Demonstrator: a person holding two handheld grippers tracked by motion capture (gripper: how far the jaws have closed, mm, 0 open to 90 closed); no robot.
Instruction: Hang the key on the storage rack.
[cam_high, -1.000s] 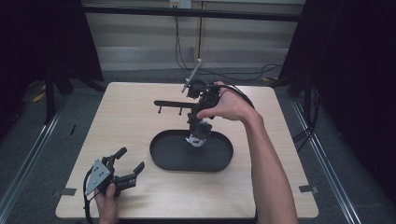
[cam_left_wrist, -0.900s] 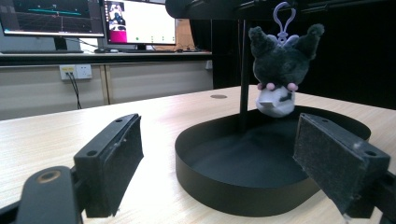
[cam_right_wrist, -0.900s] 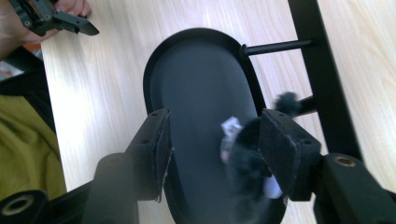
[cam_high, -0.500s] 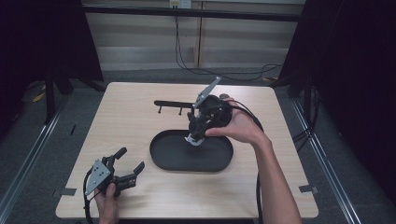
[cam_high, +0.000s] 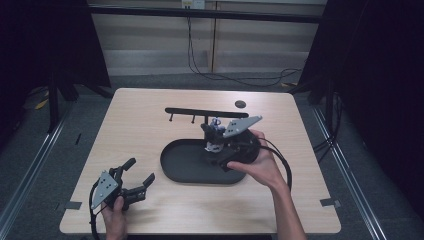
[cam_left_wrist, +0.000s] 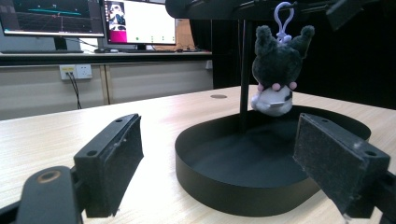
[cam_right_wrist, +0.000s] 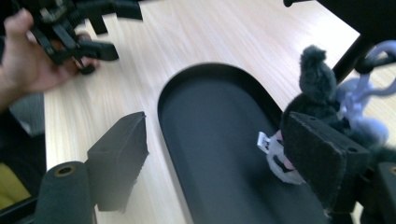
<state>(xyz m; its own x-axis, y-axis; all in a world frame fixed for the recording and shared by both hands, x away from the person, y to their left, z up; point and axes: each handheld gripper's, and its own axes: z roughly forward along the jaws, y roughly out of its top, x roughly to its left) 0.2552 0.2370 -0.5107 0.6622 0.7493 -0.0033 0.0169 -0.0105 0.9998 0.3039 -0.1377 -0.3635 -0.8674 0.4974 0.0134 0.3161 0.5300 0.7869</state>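
Status: your plush (cam_left_wrist: 275, 74) hangs by its lilac clip (cam_left_wrist: 285, 18) from the rack (cam_high: 205, 112), over the tray (cam_high: 175, 165). Hanging looks done; backing your hands away remains, by my judgement.

Right claw (cam_right_wrist: 215, 158): jaws wide, just been opening, nothing pinched; plush sits just beside the right-hand pad (cam_right_wrist: 322, 158), outside the gap.

Left claw (cam_high: 137, 177): jaws wide, empty; tray and plush well ahead of it.

Count:
- plush: one
- clip: one
- rack: one, several pegs
- tray: one, nothing lying in it
- claws: two
- table (cam_high: 135, 125): one
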